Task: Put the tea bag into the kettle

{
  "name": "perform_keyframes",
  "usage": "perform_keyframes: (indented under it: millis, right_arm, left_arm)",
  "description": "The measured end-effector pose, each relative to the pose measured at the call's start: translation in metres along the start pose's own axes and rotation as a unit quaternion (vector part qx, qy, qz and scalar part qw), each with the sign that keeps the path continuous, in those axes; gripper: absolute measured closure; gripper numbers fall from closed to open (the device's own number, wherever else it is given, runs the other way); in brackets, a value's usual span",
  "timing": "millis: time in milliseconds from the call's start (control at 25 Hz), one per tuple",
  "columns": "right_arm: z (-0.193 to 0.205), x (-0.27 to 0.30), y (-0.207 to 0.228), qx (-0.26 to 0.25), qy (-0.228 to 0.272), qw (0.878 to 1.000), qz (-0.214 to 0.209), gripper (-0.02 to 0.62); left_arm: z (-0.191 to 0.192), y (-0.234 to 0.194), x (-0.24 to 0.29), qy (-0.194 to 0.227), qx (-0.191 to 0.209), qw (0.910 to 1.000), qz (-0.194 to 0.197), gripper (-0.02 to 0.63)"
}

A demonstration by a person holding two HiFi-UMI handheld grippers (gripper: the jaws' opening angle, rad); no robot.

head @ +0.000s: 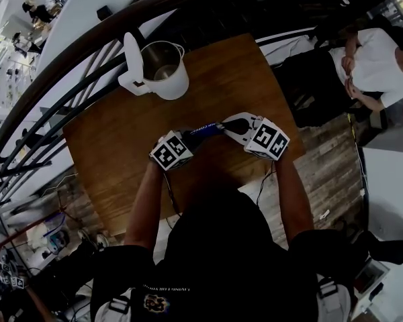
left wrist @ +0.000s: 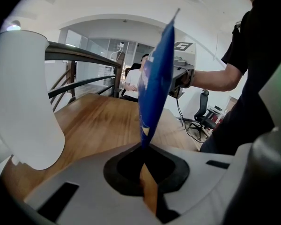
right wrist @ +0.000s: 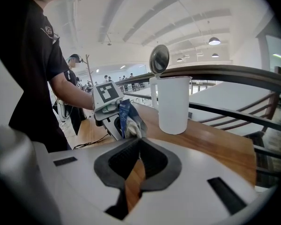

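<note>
**Blue tea bag pinched from both ends above the tabletop**

The left hand-held gripper [head: 188, 139] is clenched on one end of the blue tea bag [head: 203, 131]. The right hand-held gripper [head: 224, 126] is clamped on the other end. The sachet spans between them just above the wooden tabletop [head: 121, 153]. The white kettle [head: 164, 71] stands well apart at the far edge by the railing, its lid [head: 132, 58] raised.

The left gripper view's edge cuts off the kettle [left wrist: 23, 97].
</note>
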State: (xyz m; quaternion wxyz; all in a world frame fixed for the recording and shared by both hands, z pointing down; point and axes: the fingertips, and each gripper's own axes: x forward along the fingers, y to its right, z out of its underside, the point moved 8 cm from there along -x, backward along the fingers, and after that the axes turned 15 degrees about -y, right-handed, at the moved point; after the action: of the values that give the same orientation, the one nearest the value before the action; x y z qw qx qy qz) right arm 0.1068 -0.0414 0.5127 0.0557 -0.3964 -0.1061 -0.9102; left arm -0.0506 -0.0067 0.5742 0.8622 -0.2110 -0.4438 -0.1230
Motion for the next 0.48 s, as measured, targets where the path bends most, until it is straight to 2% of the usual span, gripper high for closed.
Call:
perform_keyframes:
  millis: [480]
  right_arm:
    - [0.003,-0.024,0.017,0.011,0.014,0.999,0.031,0.572]
  left_arm:
    - [0.005,0.003,-0.006,-0.009,-0.014,0.9997,-0.016,0.601]
